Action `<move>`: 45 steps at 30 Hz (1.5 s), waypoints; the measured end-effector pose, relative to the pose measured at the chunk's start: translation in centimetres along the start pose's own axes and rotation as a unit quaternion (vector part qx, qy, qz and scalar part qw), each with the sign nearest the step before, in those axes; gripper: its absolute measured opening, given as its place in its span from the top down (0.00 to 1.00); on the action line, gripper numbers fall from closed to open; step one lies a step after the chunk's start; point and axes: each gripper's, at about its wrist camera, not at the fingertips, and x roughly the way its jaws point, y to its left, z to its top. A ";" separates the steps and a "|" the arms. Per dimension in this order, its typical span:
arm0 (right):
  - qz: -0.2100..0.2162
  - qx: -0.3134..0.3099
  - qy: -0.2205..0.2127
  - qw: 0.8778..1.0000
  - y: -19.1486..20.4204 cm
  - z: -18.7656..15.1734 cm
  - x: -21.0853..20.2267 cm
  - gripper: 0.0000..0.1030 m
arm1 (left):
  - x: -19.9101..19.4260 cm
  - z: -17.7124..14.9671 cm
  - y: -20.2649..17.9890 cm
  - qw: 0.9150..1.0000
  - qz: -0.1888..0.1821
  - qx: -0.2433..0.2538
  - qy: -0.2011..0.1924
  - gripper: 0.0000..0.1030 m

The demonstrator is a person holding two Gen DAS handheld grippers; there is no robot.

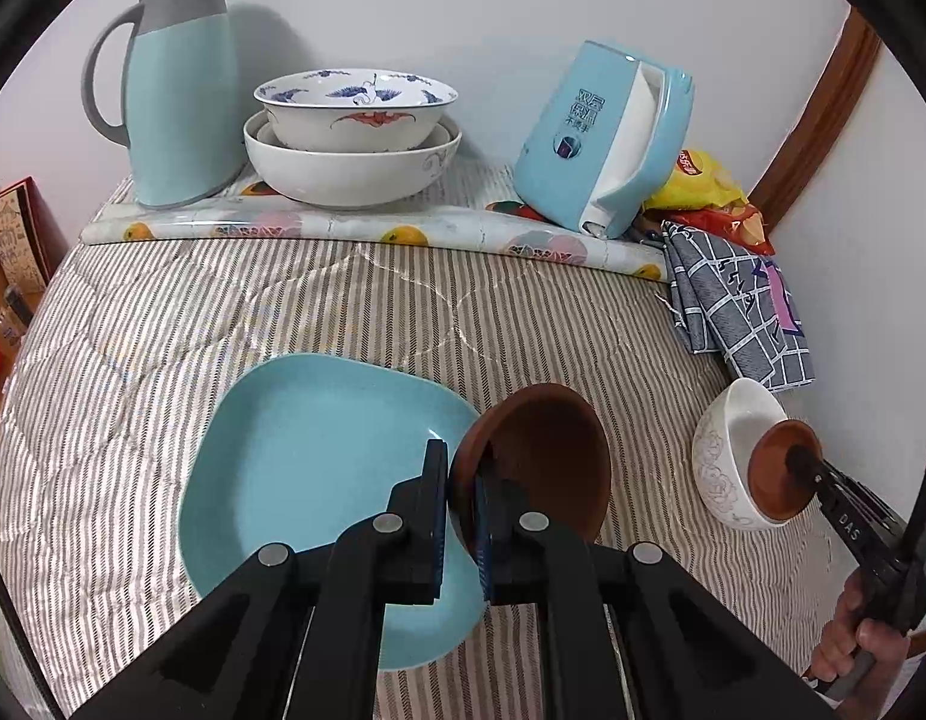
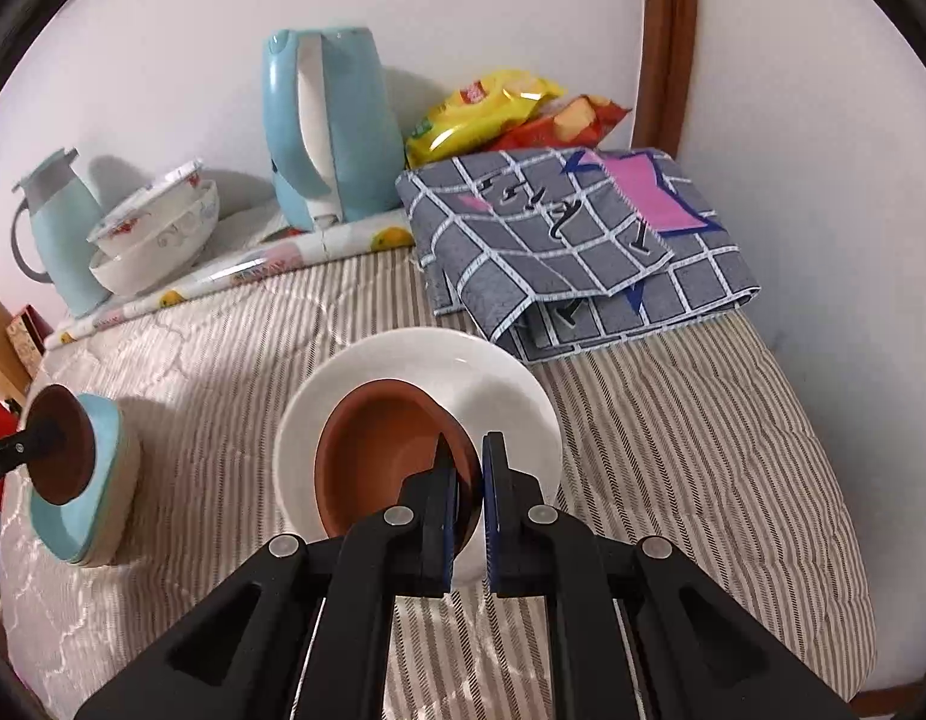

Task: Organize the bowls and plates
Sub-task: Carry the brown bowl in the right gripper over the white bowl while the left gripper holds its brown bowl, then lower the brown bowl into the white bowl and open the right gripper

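My left gripper (image 1: 461,468) is shut on the rim of a brown bowl (image 1: 547,456), held tilted just above a light blue square plate (image 1: 318,468) on the striped cloth. My right gripper (image 2: 467,450) is shut on the rim of a second brown bowl (image 2: 384,450), which sits inside a white bowl (image 2: 499,378). In the left wrist view that pair shows at the right: the white patterned bowl (image 1: 727,456) with the brown bowl (image 1: 778,468) in it. In the right wrist view the blue plate (image 2: 96,474) and the left brown bowl (image 2: 60,450) show at the left.
Two stacked white bowls (image 1: 354,138) stand at the back beside a blue thermos jug (image 1: 174,90) and a blue kettle (image 1: 607,138). A folded grey checked cloth (image 2: 583,240) and snack bags (image 2: 499,108) lie at the back right. Boxes (image 1: 12,246) stand at the left edge.
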 end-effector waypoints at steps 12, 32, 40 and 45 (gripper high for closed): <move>0.003 0.000 0.021 1.000 -0.1 0.7 2.4 0.92 | 1.6 0.7 -0.2 1.000 -0.003 0.004 0.011 0.92; 0.010 -0.003 0.053 0.999 0.0 1.0 4.5 0.92 | 2.6 1.0 -0.5 1.000 -0.013 0.004 0.013 0.92; -0.025 -0.041 0.071 0.996 0.7 1.3 5.4 0.91 | 2.4 1.2 -0.7 1.000 -0.017 0.006 0.010 0.92; -0.041 -0.069 0.074 0.994 1.2 1.2 5.8 0.88 | 2.3 1.0 -1.1 1.000 -0.021 0.009 0.009 0.92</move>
